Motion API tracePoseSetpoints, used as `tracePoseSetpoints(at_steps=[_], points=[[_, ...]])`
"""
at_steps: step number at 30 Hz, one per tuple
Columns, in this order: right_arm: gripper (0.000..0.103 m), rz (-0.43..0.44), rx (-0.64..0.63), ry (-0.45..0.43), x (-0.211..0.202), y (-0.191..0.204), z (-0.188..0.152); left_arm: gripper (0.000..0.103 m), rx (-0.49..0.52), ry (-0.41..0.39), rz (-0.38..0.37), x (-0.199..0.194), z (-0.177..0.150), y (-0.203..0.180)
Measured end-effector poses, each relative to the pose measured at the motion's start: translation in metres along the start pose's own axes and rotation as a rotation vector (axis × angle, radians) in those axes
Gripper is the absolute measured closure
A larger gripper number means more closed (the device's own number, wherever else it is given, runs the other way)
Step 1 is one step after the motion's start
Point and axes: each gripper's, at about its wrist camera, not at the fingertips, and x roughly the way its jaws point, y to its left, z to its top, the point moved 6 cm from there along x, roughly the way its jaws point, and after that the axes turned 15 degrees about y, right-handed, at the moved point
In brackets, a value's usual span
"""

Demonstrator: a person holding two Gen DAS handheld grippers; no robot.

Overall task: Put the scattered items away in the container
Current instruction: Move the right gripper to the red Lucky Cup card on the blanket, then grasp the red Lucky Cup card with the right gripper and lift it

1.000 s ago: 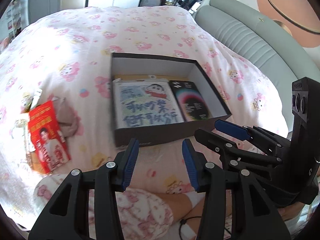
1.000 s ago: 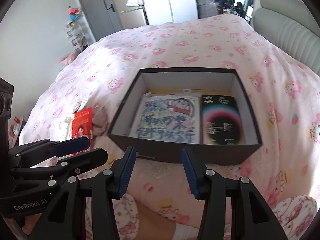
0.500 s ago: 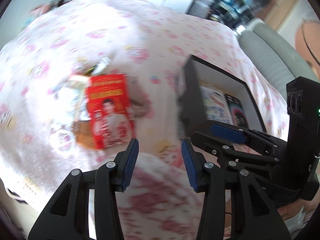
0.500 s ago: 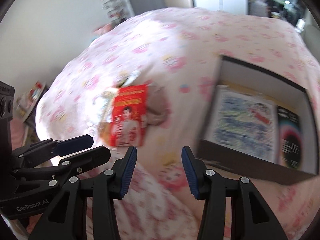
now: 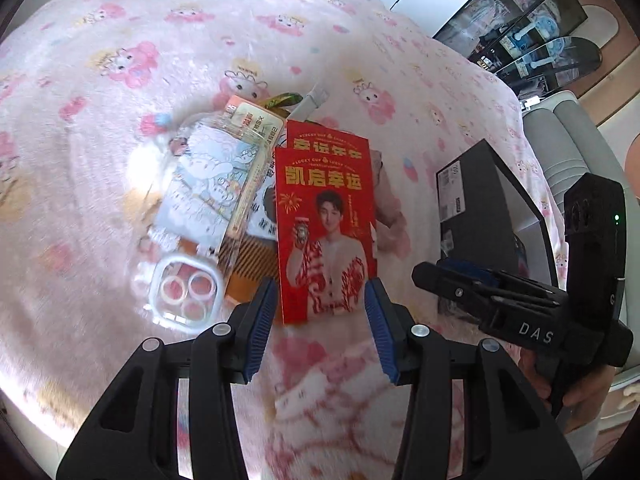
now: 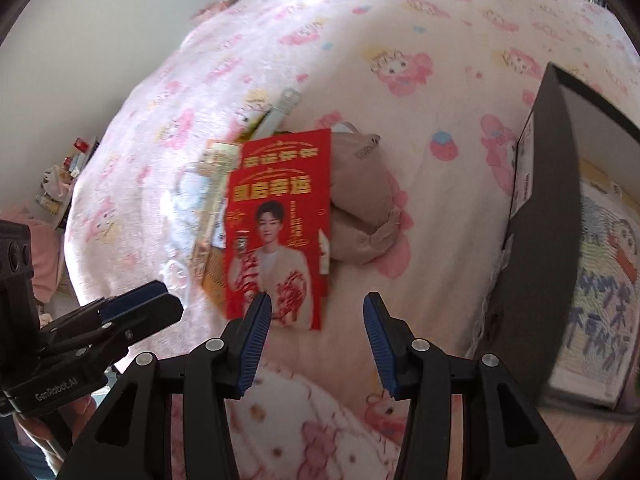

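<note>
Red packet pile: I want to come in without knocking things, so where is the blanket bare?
Bare blanket lies between the beige pouch and the black box. Crowded left of the red packet: cartoon card, ring case, comb.

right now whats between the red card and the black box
In the right wrist view, a beige pouch lies beside the red card; past it, only bare pink blanket up to the black box.
</note>
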Motion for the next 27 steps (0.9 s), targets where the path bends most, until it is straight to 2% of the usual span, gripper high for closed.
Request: tracePoseSetpoints(at_steps=[7, 9, 12, 16, 20, 24, 27], points=[[0.059, -0.019, -0.007, 0.055, 0.03, -0.009, 0.025, 0.057, -0.025, 0.06, 0.007, 0.028, 0.03, 0.017], [0.059, -0.025, 0.022, 0.018, 0.031, -0.014, 0.032, 0.057, -0.018, 0.072, 0.013, 0.034, 0.036, 0.018], [0.059, 0.022, 0.016, -0.011, 0.033, -0.012, 0.041, 0.057, -0.009, 0.074, 0.015, 0.039, 0.044, 0.015], [0.059, 0.016, -0.012, 0.039, 0.049, -0.008, 0.05, 0.057, 0.007, 0.068, 0.002, 0.041, 0.052, 0.008], [0.061, 0.07, -0.048, 0.082, 0.055, -0.001, 0.043, 0.058, 0.02, 0.1, -0.042, 0.042, 0.047, 0.002], [0.061, 0.142, -0.071, 0.14, 0.056, 0.003, 0.021, 0.057, 0.006, 0.106, -0.051, 0.039, 0.034, 0.006], [0.061, 0.075, -0.065, 0.086, 0.046, -0.002, 0.023, 0.057, -0.008, 0.079, -0.027, 0.036, 0.039, 0.013]])
